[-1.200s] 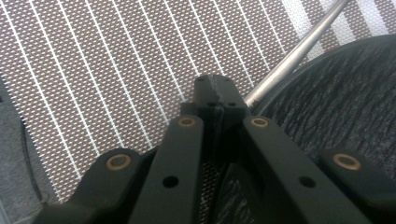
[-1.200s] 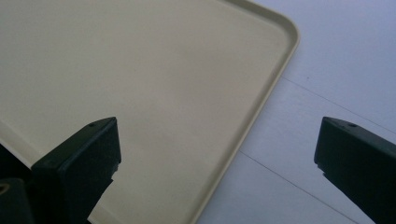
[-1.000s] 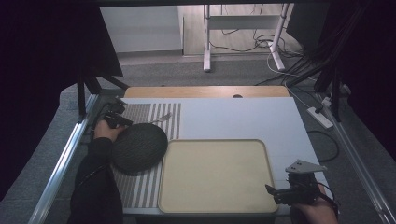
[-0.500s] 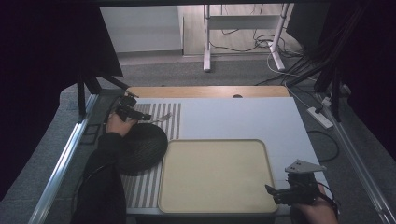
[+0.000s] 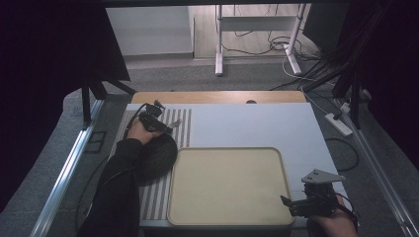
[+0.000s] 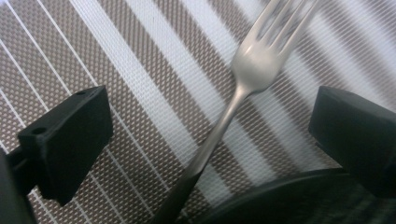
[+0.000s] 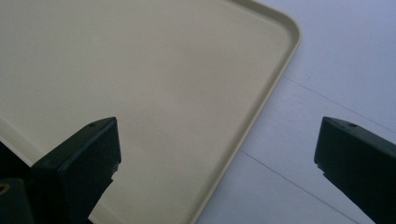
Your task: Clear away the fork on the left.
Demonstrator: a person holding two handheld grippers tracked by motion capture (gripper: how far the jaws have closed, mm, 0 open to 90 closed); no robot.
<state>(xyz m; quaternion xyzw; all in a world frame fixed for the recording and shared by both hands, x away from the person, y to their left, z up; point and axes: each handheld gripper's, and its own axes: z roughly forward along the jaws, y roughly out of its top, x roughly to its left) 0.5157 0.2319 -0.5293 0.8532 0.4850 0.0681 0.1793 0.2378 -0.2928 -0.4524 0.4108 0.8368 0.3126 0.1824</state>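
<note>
The left tongs are seen in the high view at the far left of the white counter, over a brown-and-white striped woven placemat. Their jaws have just been opening and now stand wide apart. In the left gripper view a silver metal fork lies flat on the placemat between the two black jaws, touched by neither; its tines point away towards the top of that view and its handle runs down to the lower edge, where it meets the rim of a round black plate. In the high view the fork is just beyond the plate, which is partly covered by the person's dark sleeve.

The right tongs are held low at the near right corner of the counter, and nothing is held between them: in the right gripper view the jaws are spread wide, one over the bare floor of a beige rounded-corner plastic tray, the other over the white counter beside it. In the high view the tray lies just beside the plate, to its right.
</note>
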